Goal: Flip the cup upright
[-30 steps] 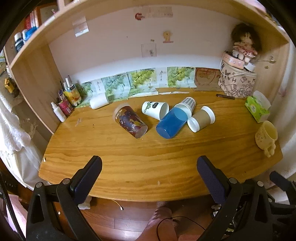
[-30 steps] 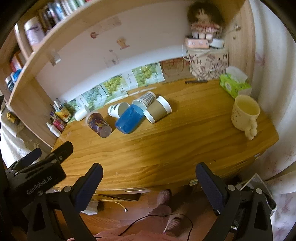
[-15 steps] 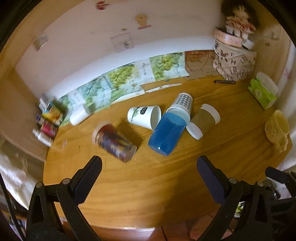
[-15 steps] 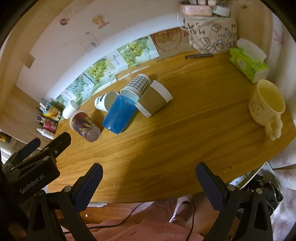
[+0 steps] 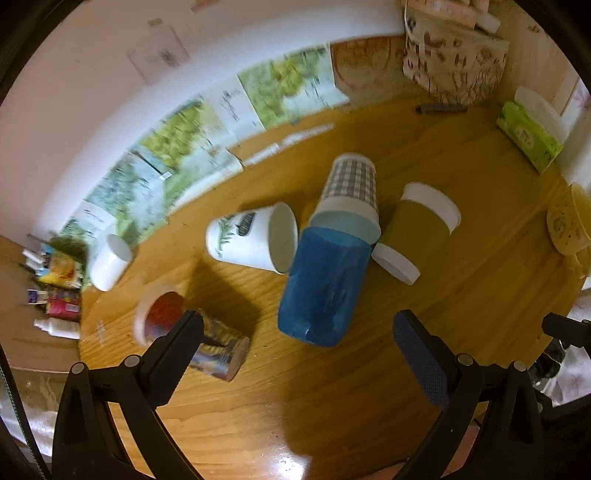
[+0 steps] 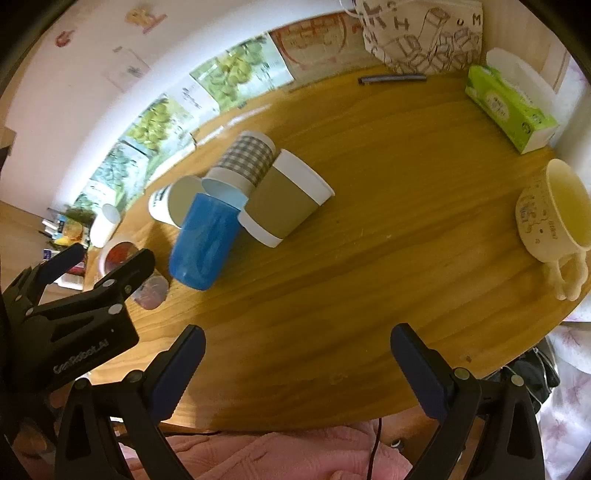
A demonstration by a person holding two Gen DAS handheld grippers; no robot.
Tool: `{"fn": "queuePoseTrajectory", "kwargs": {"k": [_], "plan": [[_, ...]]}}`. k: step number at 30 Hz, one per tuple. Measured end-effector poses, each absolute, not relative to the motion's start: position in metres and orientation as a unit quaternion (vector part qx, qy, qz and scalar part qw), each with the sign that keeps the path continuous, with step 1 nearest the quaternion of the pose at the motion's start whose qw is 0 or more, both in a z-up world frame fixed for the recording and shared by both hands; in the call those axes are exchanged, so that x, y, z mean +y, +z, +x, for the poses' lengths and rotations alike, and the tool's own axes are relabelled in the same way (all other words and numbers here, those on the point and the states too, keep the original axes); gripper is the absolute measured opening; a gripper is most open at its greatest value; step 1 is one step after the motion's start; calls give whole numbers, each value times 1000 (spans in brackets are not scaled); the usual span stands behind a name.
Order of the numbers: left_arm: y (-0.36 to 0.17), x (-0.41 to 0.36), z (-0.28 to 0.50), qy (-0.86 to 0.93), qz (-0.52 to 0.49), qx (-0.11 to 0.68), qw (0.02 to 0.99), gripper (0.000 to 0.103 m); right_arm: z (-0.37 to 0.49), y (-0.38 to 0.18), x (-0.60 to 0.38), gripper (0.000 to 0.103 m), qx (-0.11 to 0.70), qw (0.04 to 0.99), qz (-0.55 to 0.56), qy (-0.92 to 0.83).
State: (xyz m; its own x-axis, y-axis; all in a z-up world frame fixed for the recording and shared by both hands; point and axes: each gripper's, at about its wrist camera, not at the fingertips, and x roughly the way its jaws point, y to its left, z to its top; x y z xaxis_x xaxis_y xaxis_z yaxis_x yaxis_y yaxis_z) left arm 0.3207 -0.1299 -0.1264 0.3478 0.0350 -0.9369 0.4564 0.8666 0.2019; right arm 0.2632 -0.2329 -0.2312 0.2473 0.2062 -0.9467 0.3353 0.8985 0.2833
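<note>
Several cups lie on their sides in a cluster on the wooden table (image 5: 369, 387): a blue cup (image 5: 321, 284), a white printed cup (image 5: 255, 236), a checked cup (image 5: 352, 184), a brown-sleeved cup (image 5: 417, 229) and a patterned cup (image 5: 192, 332) at the left. My left gripper (image 5: 299, 347) is open and empty, just short of the blue cup, its left finger in front of the patterned cup. My right gripper (image 6: 297, 363) is open and empty over the table's front edge. The blue cup (image 6: 205, 240) and brown-sleeved cup (image 6: 284, 197) lie ahead of it to the left.
A cream mug (image 6: 554, 214) stands upright at the right edge. A green tissue box (image 6: 511, 107), a printed bag (image 6: 421, 33) and a pen (image 6: 391, 78) are at the back right. A small white cup (image 5: 109, 260) and bottles (image 5: 55, 295) sit at the far left.
Both grippers have moved forward and lower toward the table; the cups loom larger. The left gripper now sits close over the patterned and blue cups. The cups themselves have not moved.
</note>
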Motion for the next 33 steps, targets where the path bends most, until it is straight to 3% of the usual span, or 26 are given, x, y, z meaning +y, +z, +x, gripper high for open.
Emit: {"fn": "queuePoseTrajectory", "kwargs": {"k": [14, 25, 28, 33], "plan": [[-184, -134, 368, -157, 222, 623, 734, 99, 295, -264, -224, 101, 658, 718, 221, -50], [-207, -141, 383, -194, 197, 654, 704, 89, 305, -287, -213, 101, 680, 702, 208, -47], [-209, -143, 383, -202, 196, 656, 700, 80, 306, -291, -209, 101, 683, 699, 207, -44], [-212, -146, 383, -204, 198, 660, 696, 78, 309, -296, -206, 101, 685, 696, 212, -36]]}}
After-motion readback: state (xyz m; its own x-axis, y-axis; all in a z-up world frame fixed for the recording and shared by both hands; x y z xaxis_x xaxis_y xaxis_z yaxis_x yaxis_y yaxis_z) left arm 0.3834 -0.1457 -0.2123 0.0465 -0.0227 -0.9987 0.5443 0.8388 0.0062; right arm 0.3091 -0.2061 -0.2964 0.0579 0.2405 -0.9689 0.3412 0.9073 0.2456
